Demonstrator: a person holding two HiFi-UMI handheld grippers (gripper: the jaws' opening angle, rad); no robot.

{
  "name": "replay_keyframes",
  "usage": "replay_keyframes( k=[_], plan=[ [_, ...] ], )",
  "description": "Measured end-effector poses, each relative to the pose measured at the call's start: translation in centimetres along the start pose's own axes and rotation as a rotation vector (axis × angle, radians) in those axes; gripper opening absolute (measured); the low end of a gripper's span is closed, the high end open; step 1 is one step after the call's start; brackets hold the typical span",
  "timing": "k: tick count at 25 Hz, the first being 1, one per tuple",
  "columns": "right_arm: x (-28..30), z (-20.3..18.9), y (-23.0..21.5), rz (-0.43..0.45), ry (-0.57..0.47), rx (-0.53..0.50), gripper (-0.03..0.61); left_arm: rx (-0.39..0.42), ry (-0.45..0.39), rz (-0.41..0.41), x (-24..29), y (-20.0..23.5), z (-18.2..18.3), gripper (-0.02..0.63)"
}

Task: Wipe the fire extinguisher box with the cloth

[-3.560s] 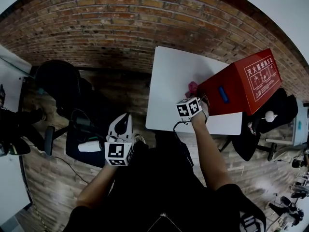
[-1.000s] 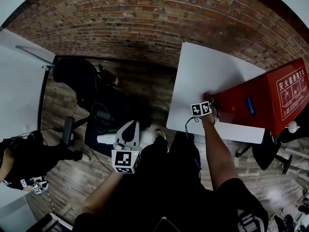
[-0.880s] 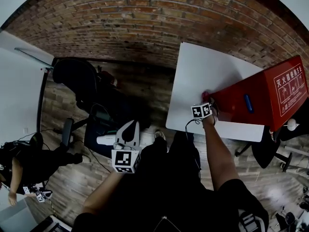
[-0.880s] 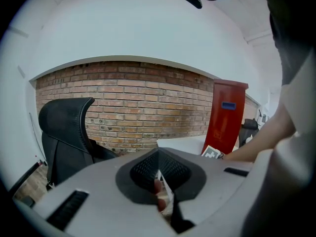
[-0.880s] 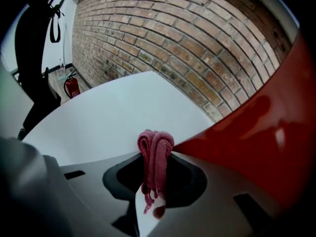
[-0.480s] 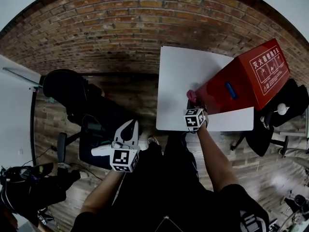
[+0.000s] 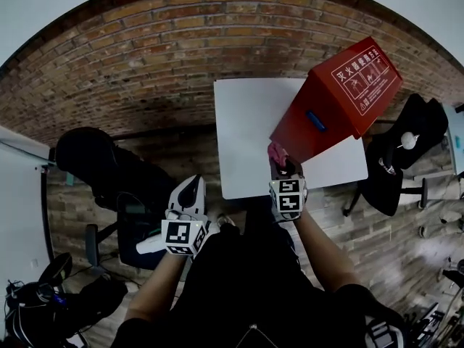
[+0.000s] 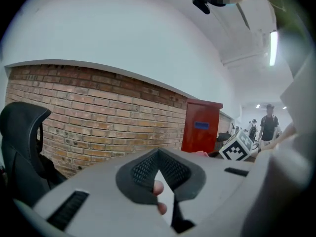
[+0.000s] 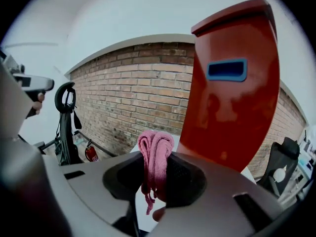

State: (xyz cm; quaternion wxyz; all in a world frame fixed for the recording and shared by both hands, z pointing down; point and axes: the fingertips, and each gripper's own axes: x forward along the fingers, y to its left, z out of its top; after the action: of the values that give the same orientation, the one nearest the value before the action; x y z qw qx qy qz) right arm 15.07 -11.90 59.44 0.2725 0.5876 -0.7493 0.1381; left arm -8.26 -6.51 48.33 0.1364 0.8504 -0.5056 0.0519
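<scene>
While L tongs (image 7: 190, 187) sit shut w/ nothing, R tongs (image 7: 283, 167) clamp pink cloth (image 7: 275, 153) by red box (image 7: 326, 100).

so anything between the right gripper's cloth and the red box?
Nothing visible. The pink cloth is pinched in the right gripper; the fire extinguisher box stands just beyond it, only bare table between.

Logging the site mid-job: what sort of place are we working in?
Probably an office or studio: a bare brick wall, a white table standing on wood flooring, and a black office chair beside it.
</scene>
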Motion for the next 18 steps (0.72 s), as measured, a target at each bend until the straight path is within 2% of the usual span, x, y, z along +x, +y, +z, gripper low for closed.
replay_keyframes(
  k=[6, 14, 18],
  plan=[
    [-5.5, 3.1, -0.1, 0.056, -0.124, 0.085, 0.106, 0.007, -0.031, -0.073, 1.2, -2.1, 1.6, 0.029],
    [-12.3, 6.1, -2.6, 0.056, -0.283, 0.104, 0.106, 0.026, -0.053, -0.201, 3.2, -8.2, 2.8, 0.029],
    [-14.5, 6.8, -4.5, 0.066, -0.345, 0.122, 0.106, 0.050, -0.072, -0.232, 3.7, -11.7, 3.9, 0.029]
  ],
)
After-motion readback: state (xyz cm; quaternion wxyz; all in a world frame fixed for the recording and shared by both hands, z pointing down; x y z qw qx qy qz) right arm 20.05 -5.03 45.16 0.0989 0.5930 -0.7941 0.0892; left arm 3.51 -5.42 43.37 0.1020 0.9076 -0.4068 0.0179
